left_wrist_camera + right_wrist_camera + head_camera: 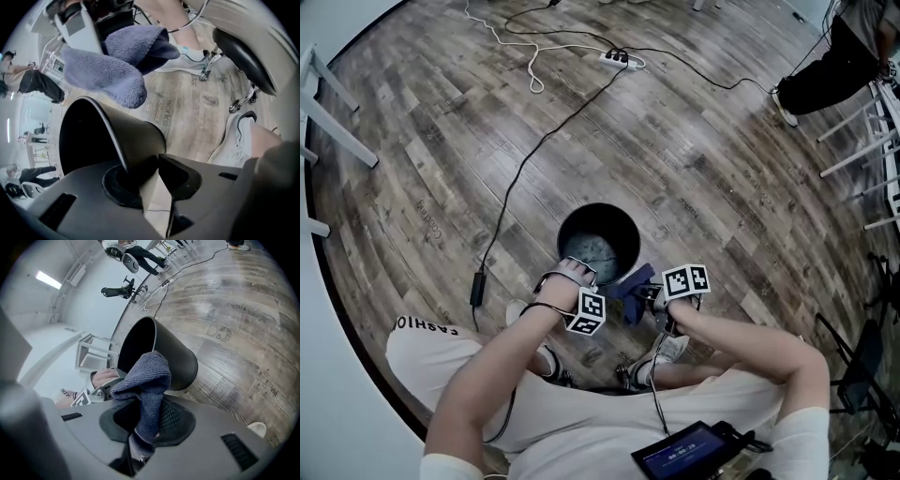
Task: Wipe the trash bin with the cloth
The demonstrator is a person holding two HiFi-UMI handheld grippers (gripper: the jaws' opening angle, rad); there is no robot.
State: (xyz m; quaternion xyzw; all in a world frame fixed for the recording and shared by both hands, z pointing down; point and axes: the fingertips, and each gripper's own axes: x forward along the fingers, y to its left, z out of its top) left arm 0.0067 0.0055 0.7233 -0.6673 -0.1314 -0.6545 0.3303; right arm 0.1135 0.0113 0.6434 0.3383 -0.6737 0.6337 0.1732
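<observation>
The black trash bin (598,246) sits upright on the wood plank floor (703,159), right in front of the seated person's knees. The left gripper (577,272) has the bin's near rim between its jaws, but they're parted and not pinching it. Just beside it, the right gripper (649,292) is clamped on the blue cloth (633,289), bunched up by the bin's outer wall.

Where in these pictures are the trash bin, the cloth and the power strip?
trash bin (180,357): right gripper view, on its dark outer wall.
cloth (151,373): right gripper view, on the bunched upper fold.
power strip (622,60): head view, on its white body.
</observation>
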